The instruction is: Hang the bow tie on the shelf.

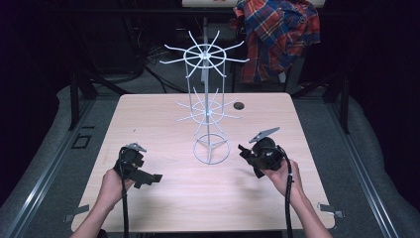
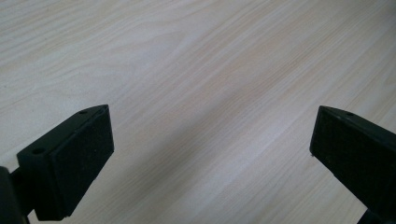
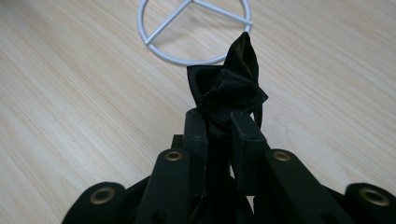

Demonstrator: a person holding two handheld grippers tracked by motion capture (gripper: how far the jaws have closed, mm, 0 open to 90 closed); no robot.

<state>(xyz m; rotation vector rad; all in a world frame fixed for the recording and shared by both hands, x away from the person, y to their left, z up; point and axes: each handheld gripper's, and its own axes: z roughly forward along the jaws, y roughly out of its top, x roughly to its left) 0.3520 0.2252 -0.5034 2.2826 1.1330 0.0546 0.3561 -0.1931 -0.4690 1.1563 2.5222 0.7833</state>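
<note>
A white wire rack [image 1: 209,106] with radiating hooks on two tiers stands at the table's middle; its ring base [image 3: 194,32] lies just ahead of my right gripper. My right gripper [image 1: 243,151] [image 3: 219,119] is shut on a black satin bow [image 3: 231,86], which sticks up past the closed jaws, and sits right of the rack's base. My left gripper [image 1: 151,179] [image 2: 212,144] hovers low over the bare tabletop at the front left, jaws wide open and nothing between them.
The light wooden table [image 1: 163,119] has a small dark hole [image 1: 239,105] behind the rack. A plaid shirt [image 1: 277,37] hangs beyond the table's far edge. Dark floor and rails surround the table.
</note>
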